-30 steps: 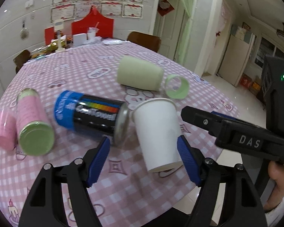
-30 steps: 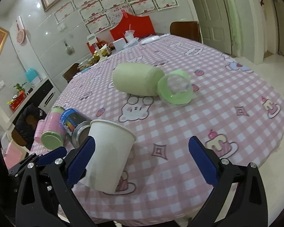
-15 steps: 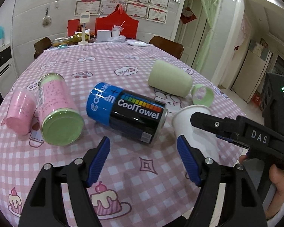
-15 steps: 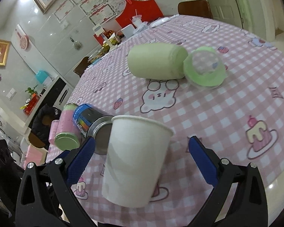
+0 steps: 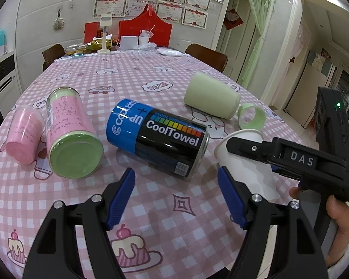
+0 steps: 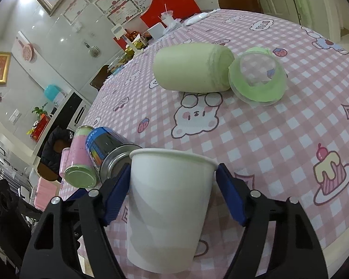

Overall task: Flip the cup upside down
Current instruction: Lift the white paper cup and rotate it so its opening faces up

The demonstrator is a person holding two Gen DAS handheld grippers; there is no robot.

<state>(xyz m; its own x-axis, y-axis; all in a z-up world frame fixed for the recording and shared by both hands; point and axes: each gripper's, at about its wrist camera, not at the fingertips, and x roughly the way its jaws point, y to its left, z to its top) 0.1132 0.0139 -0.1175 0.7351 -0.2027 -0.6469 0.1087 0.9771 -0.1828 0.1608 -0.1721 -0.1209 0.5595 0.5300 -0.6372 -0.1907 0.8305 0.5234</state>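
A white paper cup [image 6: 167,207] stands upright, mouth up, near the front edge of the pink checked table [image 6: 279,139]. My right gripper [image 6: 173,193] has closed its blue pads on the cup's two sides just below the rim. In the left wrist view the cup [image 5: 244,162] is at the right, partly hidden by the right gripper's black finger [image 5: 267,150]. My left gripper [image 5: 176,200] is open and empty, above the tablecloth to the left of the cup.
A blue and black CoolTowel can [image 5: 158,139] lies on its side just left of the cup. A pink and green jar [image 5: 69,132] and a pink cup [image 5: 24,134] lie further left. A pale green roll [image 6: 190,67] and a green lid [image 6: 258,76] lie behind. Clutter sits at the far edge.
The right gripper moved in around the cup and closed on it. The left gripper swung left, away from the cup, and stays open.
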